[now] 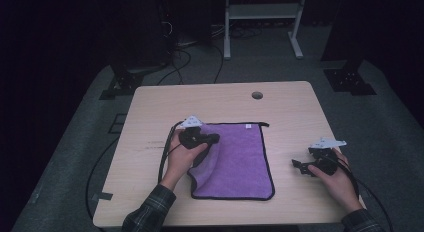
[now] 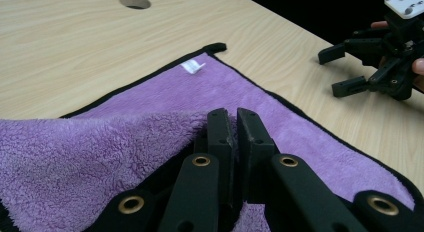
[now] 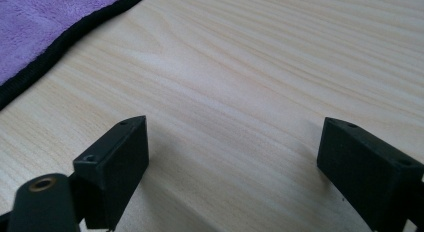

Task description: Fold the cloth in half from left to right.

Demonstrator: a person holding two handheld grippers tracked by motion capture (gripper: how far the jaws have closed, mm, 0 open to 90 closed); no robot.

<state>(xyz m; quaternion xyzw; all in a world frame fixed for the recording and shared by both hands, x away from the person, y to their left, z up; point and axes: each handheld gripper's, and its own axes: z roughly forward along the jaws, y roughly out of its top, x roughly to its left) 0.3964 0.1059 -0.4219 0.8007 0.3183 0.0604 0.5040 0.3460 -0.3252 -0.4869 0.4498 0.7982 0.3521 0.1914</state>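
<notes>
Purple towel [image 1: 240,159] long axis near-to-far; left gripper [image 1: 212,138] seemingly clamped on folded-over left edge; right gripper [image 1: 298,166] apart.

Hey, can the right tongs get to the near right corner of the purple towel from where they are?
Probably yes. The right tongs stand open over bare table, and nothing lies between them and the purple towel. The left tongs grip a fold on its far left side, clear of that corner.
</notes>
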